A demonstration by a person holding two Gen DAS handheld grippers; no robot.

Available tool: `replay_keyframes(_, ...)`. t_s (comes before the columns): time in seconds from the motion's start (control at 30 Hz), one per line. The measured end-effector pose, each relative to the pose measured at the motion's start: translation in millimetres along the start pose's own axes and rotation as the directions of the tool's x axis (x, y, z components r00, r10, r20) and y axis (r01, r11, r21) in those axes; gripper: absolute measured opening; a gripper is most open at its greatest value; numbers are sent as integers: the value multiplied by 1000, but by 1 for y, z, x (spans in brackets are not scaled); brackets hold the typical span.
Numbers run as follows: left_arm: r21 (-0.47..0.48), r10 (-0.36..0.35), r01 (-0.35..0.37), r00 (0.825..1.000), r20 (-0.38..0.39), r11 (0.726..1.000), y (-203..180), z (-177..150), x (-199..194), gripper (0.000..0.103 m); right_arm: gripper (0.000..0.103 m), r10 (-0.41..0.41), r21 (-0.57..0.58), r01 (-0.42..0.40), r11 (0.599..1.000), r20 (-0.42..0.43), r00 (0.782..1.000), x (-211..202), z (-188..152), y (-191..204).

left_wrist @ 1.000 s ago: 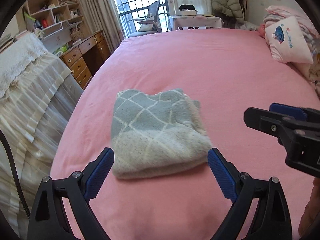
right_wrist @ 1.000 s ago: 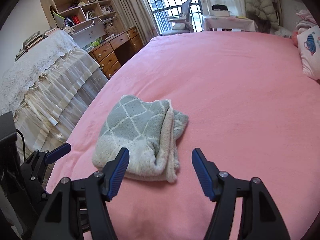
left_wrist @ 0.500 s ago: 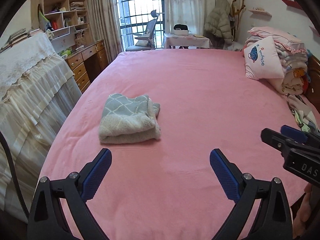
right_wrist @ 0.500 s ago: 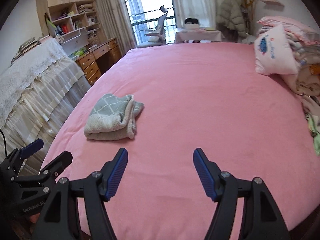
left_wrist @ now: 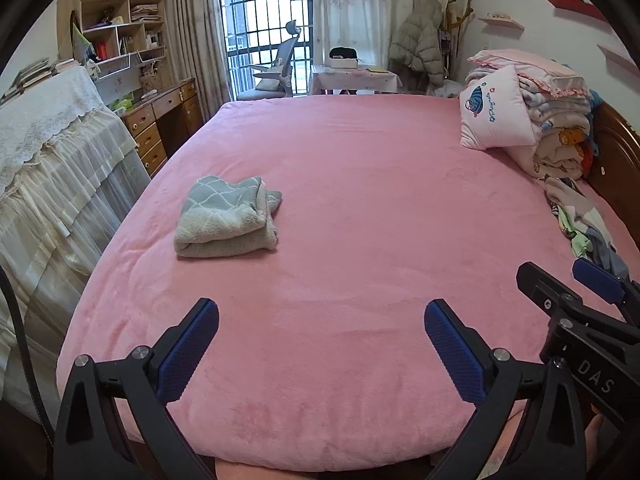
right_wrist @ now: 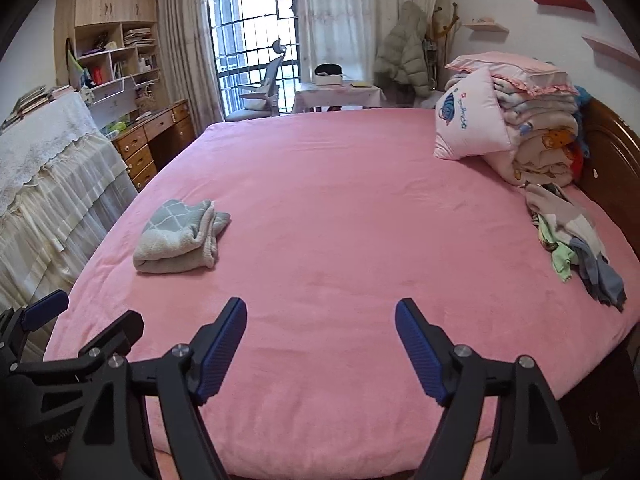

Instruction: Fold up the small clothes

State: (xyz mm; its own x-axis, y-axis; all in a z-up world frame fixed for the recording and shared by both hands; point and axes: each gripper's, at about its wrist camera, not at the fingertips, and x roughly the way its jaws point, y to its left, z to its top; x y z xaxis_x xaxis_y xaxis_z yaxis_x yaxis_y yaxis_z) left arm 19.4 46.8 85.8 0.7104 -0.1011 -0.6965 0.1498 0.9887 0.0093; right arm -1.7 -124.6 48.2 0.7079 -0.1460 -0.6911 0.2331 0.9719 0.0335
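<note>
One pink bed (left_wrist: 360,208) fills most of both views, its blanket smooth and spread flat. Right side, by the wooden headboard (right_wrist: 612,148): tall stack of folded bedding (left_wrist: 548,120) with a pink embroidered pillow (left_wrist: 494,114) leaning upright against it. Just in front of that stack, a loose heap of unfolded small clothes (right_wrist: 572,236), pale, green and grey pieces tangled together. Left half of bed: grey diamond-pattern garment (left_wrist: 226,218), folded into a thick bundle, lying flat and well apart from the heap. Lace-draped furniture (left_wrist: 52,148) stands off the bed's left edge; wooden desk (right_wrist: 156,136) beyond it.

Left gripper (left_wrist: 320,344) over the near bed edge, blue pads spread wide, nothing between them. Right gripper (right_wrist: 320,344) alongside, likewise spread wide and empty. Neither touches cloth.
</note>
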Motion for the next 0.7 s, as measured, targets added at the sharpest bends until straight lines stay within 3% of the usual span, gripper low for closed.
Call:
replay_keyframes(0.2,-40,-40,39,998,-44,998,-3,1,3,102,78,-3,18,3,1000,-22,1000,7,0,-10)
replay_keyframes(0.7,-64,-28,23,996,-81,998,5,10,24,102,78,-9,4,9,1000,-41,999,21,5,-10)
